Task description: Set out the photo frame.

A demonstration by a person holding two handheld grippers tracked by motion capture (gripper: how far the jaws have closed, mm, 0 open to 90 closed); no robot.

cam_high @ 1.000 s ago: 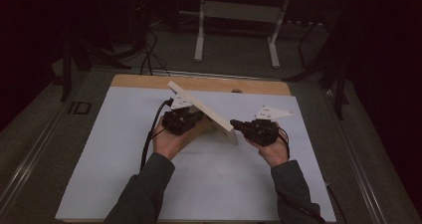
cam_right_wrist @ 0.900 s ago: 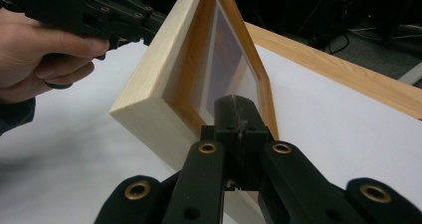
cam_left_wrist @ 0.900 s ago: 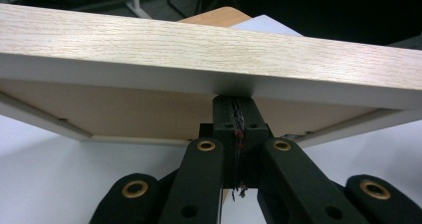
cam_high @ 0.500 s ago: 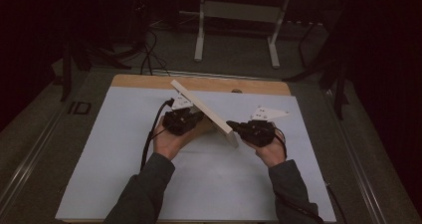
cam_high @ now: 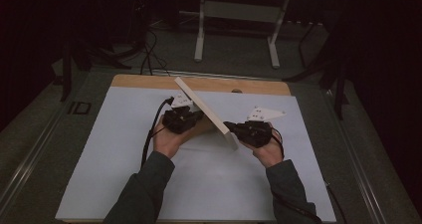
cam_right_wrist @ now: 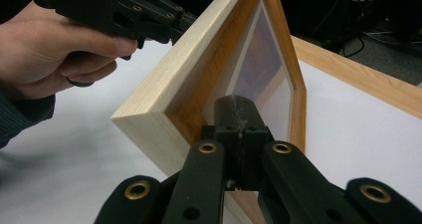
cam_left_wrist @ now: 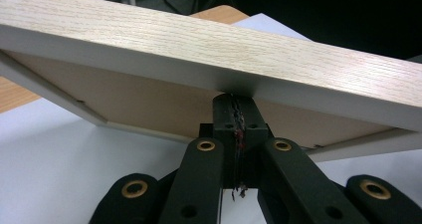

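Observation:
A light wooden picture frame stands tilted on one edge on the white sheet, propped between my two grippers. My left gripper is shut, its tips pressed against the frame's pale back edge; the jaws are together with nothing between them. My right gripper is also shut. Its tips rest against the inner lip of the frame by the glass. The left gripper and its hand show behind the frame in the right gripper view.
The white sheet covers most of a wooden tabletop, which shows as a strip at the back. Beyond it, metal stand legs and cables lie on the dark floor. Open sheet lies left, right and in front of the hands.
The right gripper has shifted slightly left toward the frame, and the frame's near corner sits a little lower. The left gripper has barely moved.

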